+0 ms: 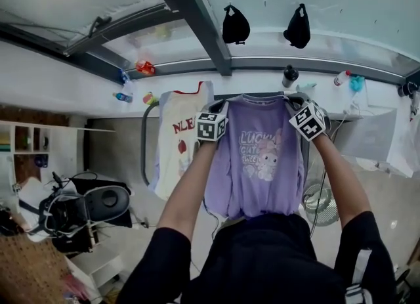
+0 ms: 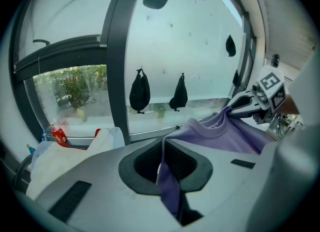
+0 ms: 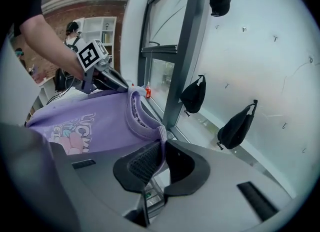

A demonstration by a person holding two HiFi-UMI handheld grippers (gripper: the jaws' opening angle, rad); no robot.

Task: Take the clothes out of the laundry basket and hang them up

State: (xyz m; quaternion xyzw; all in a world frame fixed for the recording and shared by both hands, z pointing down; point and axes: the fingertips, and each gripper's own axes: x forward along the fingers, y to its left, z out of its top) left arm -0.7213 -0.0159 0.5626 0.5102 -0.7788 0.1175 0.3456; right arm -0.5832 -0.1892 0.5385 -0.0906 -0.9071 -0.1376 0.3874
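Purple T-shirt [image 1: 252, 165] hangs spread between two grippers: the left gripper [image 1: 222, 107] has its jaws clamped on one shoulder, and the right gripper [image 1: 293, 101] has its jaws clamped on the other. The shoulder line — the long axis — runs straight from jaws to jaws, and the body drops below them with the cartoon print facing the person. The drying rack [image 1: 145, 145] lies just beyond both jaws, about equally near each hand. A white garment [image 1: 180, 138] hangs outward of the left jaws.

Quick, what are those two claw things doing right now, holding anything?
Left gripper: closed on the purple T-shirt, at one shoulder.
Right gripper: closed on the purple T-shirt, at the other shoulder.
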